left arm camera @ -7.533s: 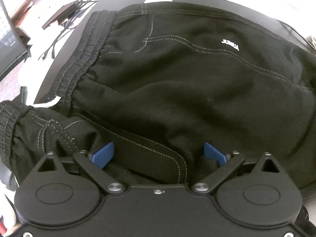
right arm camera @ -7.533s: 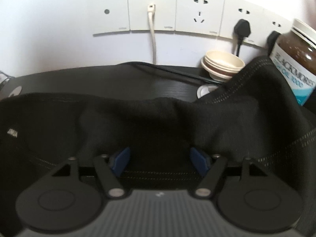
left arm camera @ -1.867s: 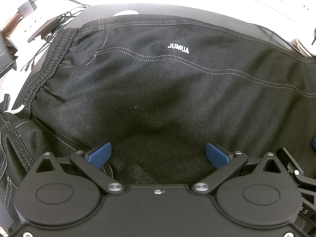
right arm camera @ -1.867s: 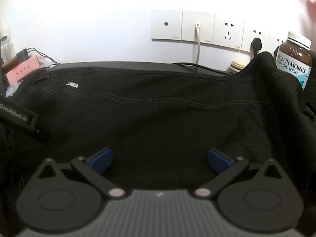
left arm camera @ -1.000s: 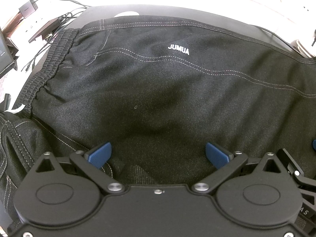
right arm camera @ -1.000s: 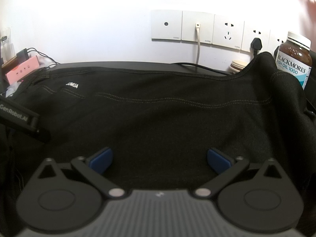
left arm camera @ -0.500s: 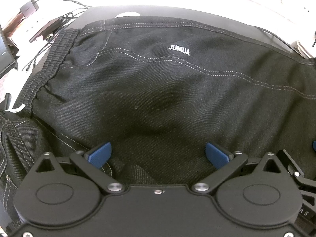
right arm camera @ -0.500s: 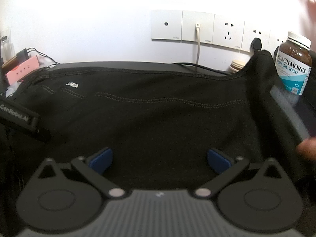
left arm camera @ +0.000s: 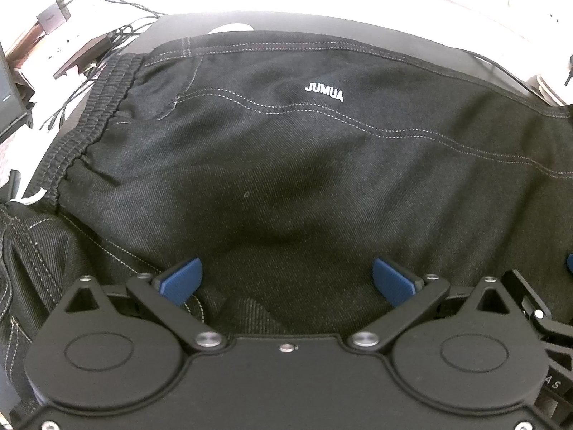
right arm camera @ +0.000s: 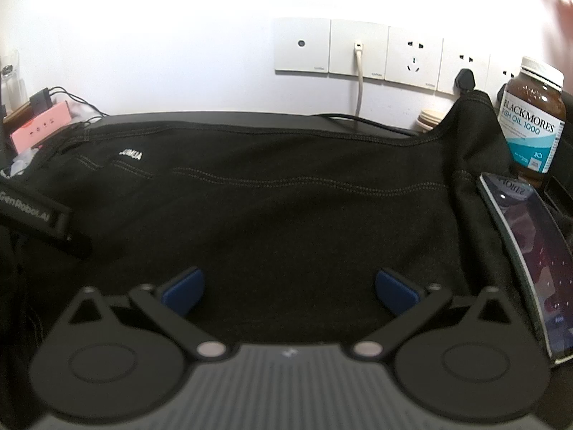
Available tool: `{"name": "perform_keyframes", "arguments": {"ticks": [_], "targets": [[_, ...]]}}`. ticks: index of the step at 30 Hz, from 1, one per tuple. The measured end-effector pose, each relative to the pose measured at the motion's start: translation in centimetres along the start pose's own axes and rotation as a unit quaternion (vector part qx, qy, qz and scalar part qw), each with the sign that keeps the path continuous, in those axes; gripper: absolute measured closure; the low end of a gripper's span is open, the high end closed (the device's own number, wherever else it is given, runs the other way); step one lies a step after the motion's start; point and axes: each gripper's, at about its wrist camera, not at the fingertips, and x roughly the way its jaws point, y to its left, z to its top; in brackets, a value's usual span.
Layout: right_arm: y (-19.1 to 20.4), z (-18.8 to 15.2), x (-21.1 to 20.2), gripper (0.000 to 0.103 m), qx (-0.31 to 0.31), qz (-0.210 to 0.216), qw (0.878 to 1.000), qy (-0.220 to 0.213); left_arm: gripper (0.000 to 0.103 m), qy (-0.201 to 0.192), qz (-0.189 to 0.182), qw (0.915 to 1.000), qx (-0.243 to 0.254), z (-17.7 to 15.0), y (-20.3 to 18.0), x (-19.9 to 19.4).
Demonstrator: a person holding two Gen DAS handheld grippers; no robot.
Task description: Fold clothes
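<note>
Black pants [left arm camera: 286, 165] with white stitching and a white "JUMUA" logo [left arm camera: 324, 92] lie spread flat over a dark table [left arm camera: 358, 32]; the elastic waistband [left arm camera: 89, 122] is at the left. They also fill the right wrist view [right arm camera: 286, 208], where the right end drapes up over things by the wall. My left gripper [left arm camera: 288, 279] is open and empty over the near edge of the cloth. My right gripper [right arm camera: 290, 292] is open and empty over the cloth too. Part of the left gripper's body [right arm camera: 43, 222] shows at the left of the right wrist view.
A fish oil bottle [right arm camera: 533, 122] stands at the right by the wall, with a phone [right arm camera: 530, 258] lying on the cloth in front of it. Stacked cups [right arm camera: 429, 120], wall sockets [right arm camera: 358, 50] and cables [left arm camera: 89, 36] line the table's back and left.
A phone has appeared on the cloth at the right of the right wrist view, where a hand was blurred half a second ago. Both grippers stay still and open.
</note>
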Motion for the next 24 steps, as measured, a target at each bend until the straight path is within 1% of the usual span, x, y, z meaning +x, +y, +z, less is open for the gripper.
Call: {"name": "perform_keyframes", "arguments": {"ticks": [5,8,9,11,12,15,19,21,24], "targets": [[0.0,0.0,0.0,0.001,0.0,0.0,1.0,0.0,0.0,0.005,0.003,1.0,-0.005,0.1,-0.1,0.0],[0.0,0.0,0.0,0.001,0.0,0.0,1.0,0.0,0.0,0.025,0.005,0.9996,-0.011,0.6,-0.1,-0.1],[0.0,0.0,0.0,0.001,0.0,0.0,1.0,0.0,0.0,0.029,0.01,0.9992,-0.024,0.6,-0.1,-0.4],[0.0,0.1,0.0,0.001,0.0,0.0,1.0,0.0,0.0,0.031,0.002,0.9985,-0.045,0.4,-0.1,-1.3],[0.0,0.1,0.0,0.001,0.0,0.0,1.0,0.0,0.0,0.031,-0.012,0.998,-0.053,0.1,0.0,-1.8],[0.0,0.0,0.0,0.001,0.0,0.0,1.0,0.0,0.0,0.003,-0.052,0.9968,-0.061,-1.1,0.5,-4.6],[0.0,0.1,0.0,0.001,0.0,0.0,1.0,0.0,0.0,-0.037,-0.076,0.9952,-0.05,-2.5,2.1,-8.1],[0.0,0.1,0.0,0.001,0.001,0.0,1.0,0.0,0.0,-0.054,-0.091,0.9927,-0.057,-3.0,3.5,-9.7],[-0.1,0.1,0.0,0.001,0.0,0.002,1.0,0.0,0.0,-0.083,-0.104,0.9888,-0.068,-3.4,6.0,-11.7]]}}
